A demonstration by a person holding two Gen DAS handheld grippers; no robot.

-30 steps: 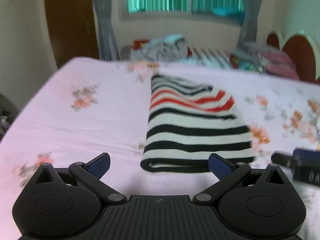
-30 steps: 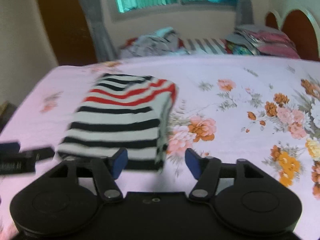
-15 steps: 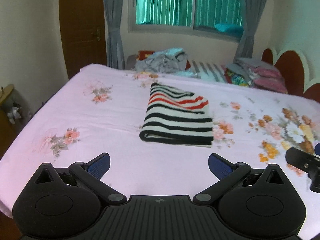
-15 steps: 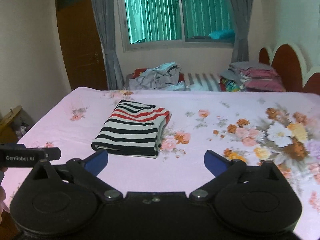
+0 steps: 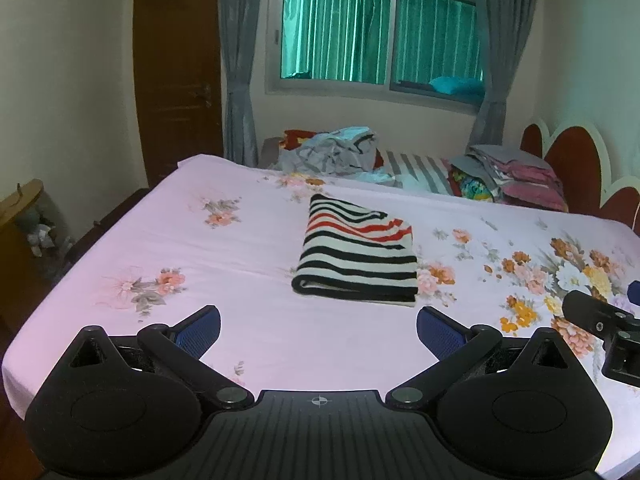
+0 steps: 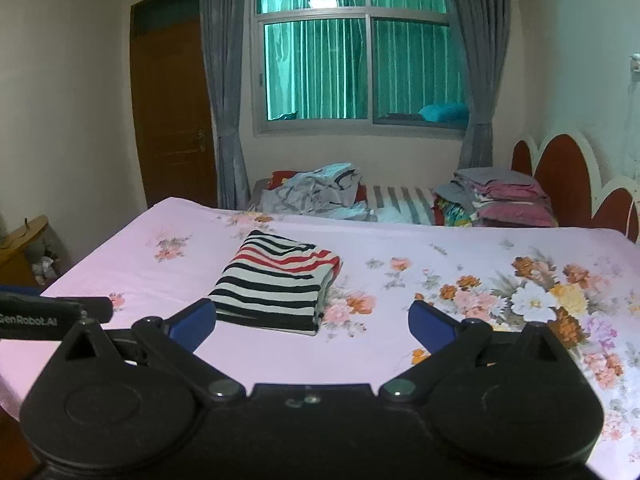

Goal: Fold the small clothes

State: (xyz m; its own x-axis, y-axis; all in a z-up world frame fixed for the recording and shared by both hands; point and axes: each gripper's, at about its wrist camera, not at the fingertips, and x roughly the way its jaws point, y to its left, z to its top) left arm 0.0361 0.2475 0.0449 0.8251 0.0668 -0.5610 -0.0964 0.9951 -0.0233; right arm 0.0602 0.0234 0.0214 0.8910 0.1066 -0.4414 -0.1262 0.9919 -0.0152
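The folded striped garment [image 5: 356,258] lies on the bed [image 5: 200,240] — well beyond both wide-open, empty grippers.

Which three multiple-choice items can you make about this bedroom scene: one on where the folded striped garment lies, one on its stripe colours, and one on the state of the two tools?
1. Where does the folded striped garment lie?
A. On the pink floral bedsheet
B. On the windowsill
C. Between the fingers of the right tool

2. Which stripe colours does it show?
A. Blue and yellow
B. Black, white and red
C. Green only

3. How do the left tool and the right tool stand?
A. Both shut on the garment
B. One open, one shut on the sheet
C. Both open, holding nothing

Answers:
1 A: it rests flat on the sheet, apart from both tools.
2 B: black and white bands run across it, with red ones toward its far end.
3 C: the blue pads stand wide apart in both views, with nothing between them; the right jaws have just been opening.
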